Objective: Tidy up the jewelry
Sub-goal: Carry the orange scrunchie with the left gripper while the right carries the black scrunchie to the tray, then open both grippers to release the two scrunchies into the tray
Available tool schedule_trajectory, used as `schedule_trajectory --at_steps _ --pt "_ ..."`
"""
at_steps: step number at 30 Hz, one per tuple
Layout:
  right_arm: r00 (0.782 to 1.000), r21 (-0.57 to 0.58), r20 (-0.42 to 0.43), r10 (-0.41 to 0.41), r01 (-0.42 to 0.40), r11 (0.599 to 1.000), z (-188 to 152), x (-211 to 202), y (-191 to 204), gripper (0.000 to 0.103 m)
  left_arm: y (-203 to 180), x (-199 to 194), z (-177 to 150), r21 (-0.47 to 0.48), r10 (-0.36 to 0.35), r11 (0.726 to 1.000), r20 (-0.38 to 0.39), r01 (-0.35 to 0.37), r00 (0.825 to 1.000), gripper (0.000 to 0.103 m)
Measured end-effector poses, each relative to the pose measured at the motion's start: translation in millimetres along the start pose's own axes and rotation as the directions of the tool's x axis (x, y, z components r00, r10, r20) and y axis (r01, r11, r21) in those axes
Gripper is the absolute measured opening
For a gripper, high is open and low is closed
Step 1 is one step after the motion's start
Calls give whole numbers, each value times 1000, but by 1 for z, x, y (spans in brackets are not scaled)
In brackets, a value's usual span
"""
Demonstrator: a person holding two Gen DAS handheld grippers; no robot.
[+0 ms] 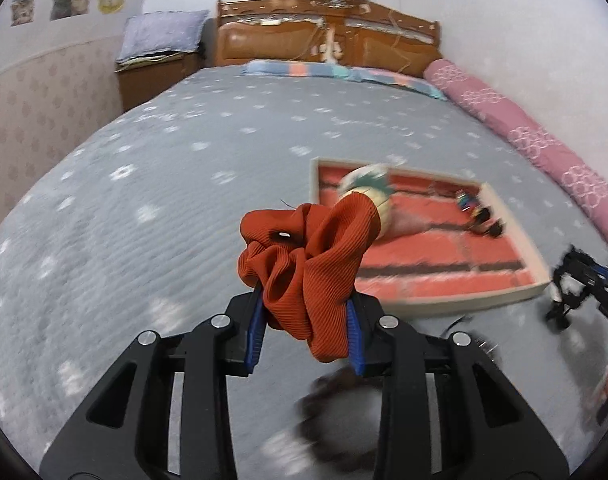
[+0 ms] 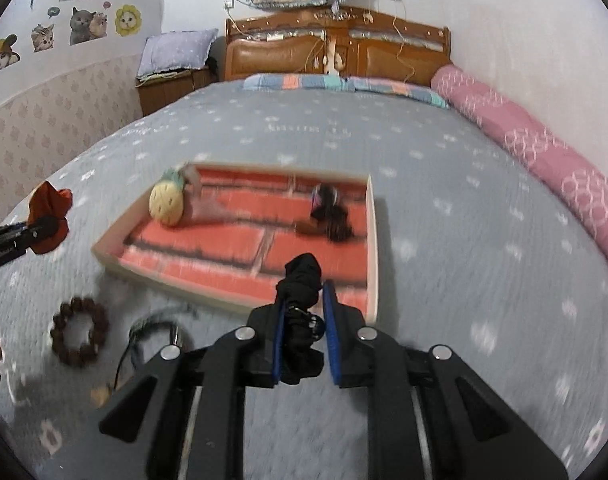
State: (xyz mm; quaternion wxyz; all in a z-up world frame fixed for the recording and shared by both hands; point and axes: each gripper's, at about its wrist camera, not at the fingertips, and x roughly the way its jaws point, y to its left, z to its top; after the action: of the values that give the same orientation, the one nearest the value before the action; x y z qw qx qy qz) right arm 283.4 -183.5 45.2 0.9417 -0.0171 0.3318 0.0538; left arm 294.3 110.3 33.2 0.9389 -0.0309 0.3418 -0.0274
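A: What do we have in the left claw (image 1: 304,312)?

B: We hold a rust-orange scrunchie (image 1: 308,256) pinched between its blue pads, lifted above the grey bed (image 1: 143,184), just left of the tray (image 1: 536,256).

A: And the right claw (image 2: 304,316)?

B: We grip a black scrunchie (image 2: 299,280) there, the pads closed narrowly on it, over the tray's near edge.

A: What do we see in the tray?

B: A pineapple-shaped piece (image 2: 167,202) sits at its far left corner, and a dark blurred cluster (image 2: 328,216) lies toward its right side.

A: Anything on the bed itself?

B: We see a brown bead bracelet (image 2: 79,330) near the tray's front, with a dark cord (image 2: 155,332) just beside it.
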Motion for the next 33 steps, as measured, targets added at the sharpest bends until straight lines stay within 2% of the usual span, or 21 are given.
schedule_trajectory --at_steps 8,14,19,26,30,33 --pt "1000 -22 -4 -4 4 1000 52 43 -11 17 -58 45 37 81 -42 996 -44 45 998 32" --pt "1000 -13 -27 -16 16 1000 68 83 -14 17 -79 94 41 124 -9 992 -89 20 996 32" --pt "998 10 -55 -34 34 999 70 116 -15 17 -83 129 41 136 29 991 -130 -11 991 34" --pt "988 58 -134 -77 85 995 60 155 -23 17 -83 148 41 146 67 988 -145 -46 987 40" --pt "980 69 -174 -93 107 992 52 166 -26 17 -80 159 41 156 92 986 -166 -66 982 42" --pt "978 79 -185 -97 114 990 50 168 -27 19 -75 165 39 143 96 987 -184 -70 978 48"
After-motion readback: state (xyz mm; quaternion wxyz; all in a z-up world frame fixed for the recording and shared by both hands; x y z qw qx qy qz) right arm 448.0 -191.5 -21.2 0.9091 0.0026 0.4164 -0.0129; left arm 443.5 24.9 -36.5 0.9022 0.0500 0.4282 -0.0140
